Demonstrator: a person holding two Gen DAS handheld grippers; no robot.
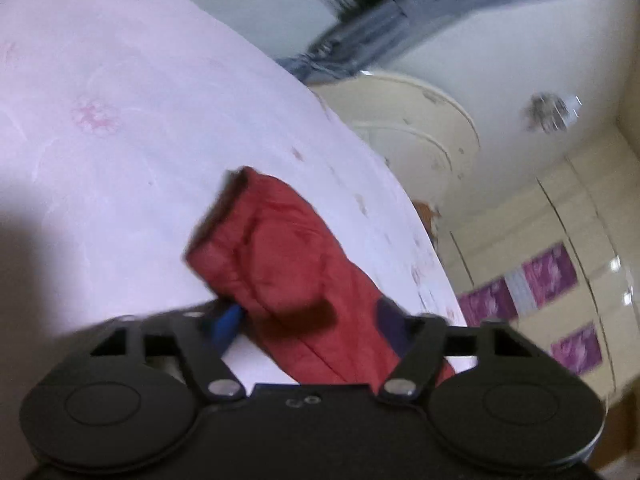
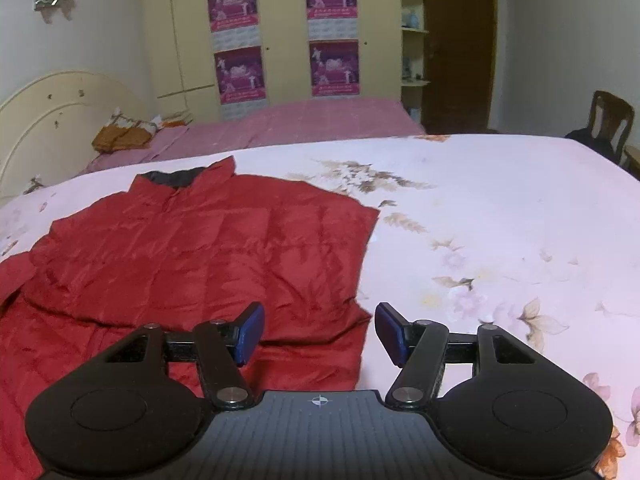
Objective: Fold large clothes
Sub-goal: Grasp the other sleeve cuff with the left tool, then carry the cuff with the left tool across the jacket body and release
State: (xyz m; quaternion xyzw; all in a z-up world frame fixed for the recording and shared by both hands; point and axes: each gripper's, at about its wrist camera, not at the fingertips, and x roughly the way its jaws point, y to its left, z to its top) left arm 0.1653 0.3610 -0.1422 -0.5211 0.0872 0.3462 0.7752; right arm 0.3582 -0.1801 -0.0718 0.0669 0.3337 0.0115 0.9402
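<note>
A big red puffy jacket (image 2: 192,248) lies spread out flat on a bed with a pale pink flowered sheet (image 2: 500,216). Its dark-lined collar (image 2: 180,176) points toward the far side of the bed, and one sleeve trails off at the left edge of the right wrist view. The right gripper (image 2: 319,332) hangs just over the near right edge of the jacket – its two blue pads (image 2: 250,332) stand wide apart with nothing between them, one pad over the red cloth and one over the sheet. The left wrist view is tipped sideways and blurry. There the left gripper (image 1: 308,320) has a red sleeve (image 1: 276,264) running right between its fingers, with the dark cuff end (image 1: 224,204) sticking out in front over the sheet. One blue pad (image 1: 230,320) shows just beside the sleeve (the other pad is hidden behind the cloth), so I cannot tell if the fingers are squeezing the sleeve yet. Behind the bed stand a cream headboard (image 2: 52,120), a second bed with a darker pink cover (image 2: 312,120), yellow cupboards with purple posters (image 2: 332,68) stuck on them, a brown door (image 2: 460,44) and a wooden chair (image 2: 608,120) – all well away from the jacket.
</note>
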